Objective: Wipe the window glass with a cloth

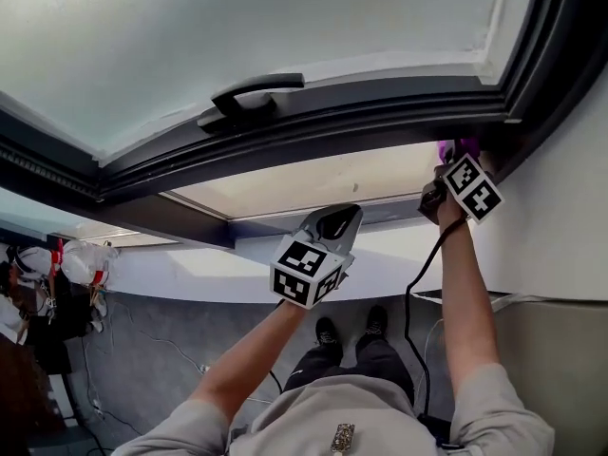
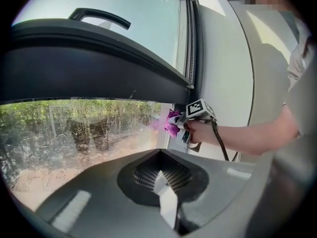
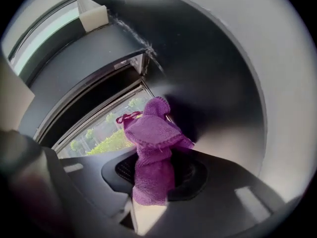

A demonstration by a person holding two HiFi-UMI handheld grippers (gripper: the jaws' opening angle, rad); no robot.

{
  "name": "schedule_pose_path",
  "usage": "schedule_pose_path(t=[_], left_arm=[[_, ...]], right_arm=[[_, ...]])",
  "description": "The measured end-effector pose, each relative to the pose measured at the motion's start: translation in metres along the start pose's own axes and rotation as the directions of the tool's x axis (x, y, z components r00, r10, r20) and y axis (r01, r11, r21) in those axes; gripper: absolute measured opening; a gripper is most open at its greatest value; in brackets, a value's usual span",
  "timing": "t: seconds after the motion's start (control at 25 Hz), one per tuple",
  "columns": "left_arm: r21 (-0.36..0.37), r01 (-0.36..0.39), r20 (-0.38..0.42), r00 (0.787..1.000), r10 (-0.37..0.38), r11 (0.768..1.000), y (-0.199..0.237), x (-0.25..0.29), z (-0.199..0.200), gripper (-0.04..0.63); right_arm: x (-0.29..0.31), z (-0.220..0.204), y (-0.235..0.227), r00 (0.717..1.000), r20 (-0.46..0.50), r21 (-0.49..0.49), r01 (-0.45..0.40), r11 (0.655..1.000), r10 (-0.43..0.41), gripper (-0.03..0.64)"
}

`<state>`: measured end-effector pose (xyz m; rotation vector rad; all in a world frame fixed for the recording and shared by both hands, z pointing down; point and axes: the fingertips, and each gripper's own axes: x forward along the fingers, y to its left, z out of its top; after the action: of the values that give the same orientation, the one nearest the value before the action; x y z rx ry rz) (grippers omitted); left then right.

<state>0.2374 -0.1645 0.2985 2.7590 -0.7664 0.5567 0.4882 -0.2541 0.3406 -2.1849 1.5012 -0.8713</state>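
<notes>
My right gripper (image 1: 458, 180) is shut on a purple cloth (image 1: 454, 148) and holds it against the lower window glass (image 1: 313, 183) in its right corner, under the dark sash. In the right gripper view the cloth (image 3: 151, 138) bunches over the jaws of the right gripper (image 3: 148, 202) and hides their tips. The left gripper view shows the cloth (image 2: 171, 123) touching the glass (image 2: 74, 133) beside the frame. My left gripper (image 1: 328, 231) hangs in front of the pane's middle, apart from it. Its jaws (image 2: 166, 197) look shut with nothing between them.
A dark open sash (image 1: 285, 131) with a black handle (image 1: 252, 93) juts out above the pane. A white wall (image 1: 570, 207) stands close on the right. A black cable (image 1: 418, 283) hangs from the right gripper. Bags and clutter (image 1: 57, 274) lie on the floor at left.
</notes>
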Motion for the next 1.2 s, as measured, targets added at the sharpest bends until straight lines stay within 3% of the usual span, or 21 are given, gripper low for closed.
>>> schedule_pose_path(t=[0.24, 0.44, 0.6, 1.0, 1.2], left_arm=[[-0.012, -0.066, -0.018, 0.998, 0.065, 0.998, 0.022, 0.003, -0.009, 0.001], [-0.044, -0.129, -0.021, 0.991, 0.129, 0.991, 0.051, -0.024, -0.022, 0.0], [-0.086, -0.155, -0.001, 0.988, 0.155, 0.984, 0.078, -0.05, -0.036, 0.0], [-0.152, -0.248, 0.049, 0.965, 0.258, 0.957, 0.192, -0.161, -0.084, 0.0], [-0.192, -0.31, 0.044, 0.945, 0.324, 0.931, 0.255, -0.226, -0.116, 0.0]], right_arm=[[-0.004, 0.019, 0.012, 0.994, 0.096, -0.157, -0.026, 0.987, 0.042, 0.143], [-0.014, 0.012, 0.064, 0.981, 0.13, -0.353, -0.088, 0.932, 0.142, 0.141], [-0.021, -0.014, 0.107, 0.974, 0.108, -0.441, -0.131, 0.888, 0.198, 0.141], [-0.036, -0.145, 0.259, 0.951, 0.015, -0.527, -0.256, 0.81, 0.31, 0.14], [-0.046, -0.224, 0.348, 0.92, -0.04, -0.547, -0.346, 0.762, 0.39, 0.14]])
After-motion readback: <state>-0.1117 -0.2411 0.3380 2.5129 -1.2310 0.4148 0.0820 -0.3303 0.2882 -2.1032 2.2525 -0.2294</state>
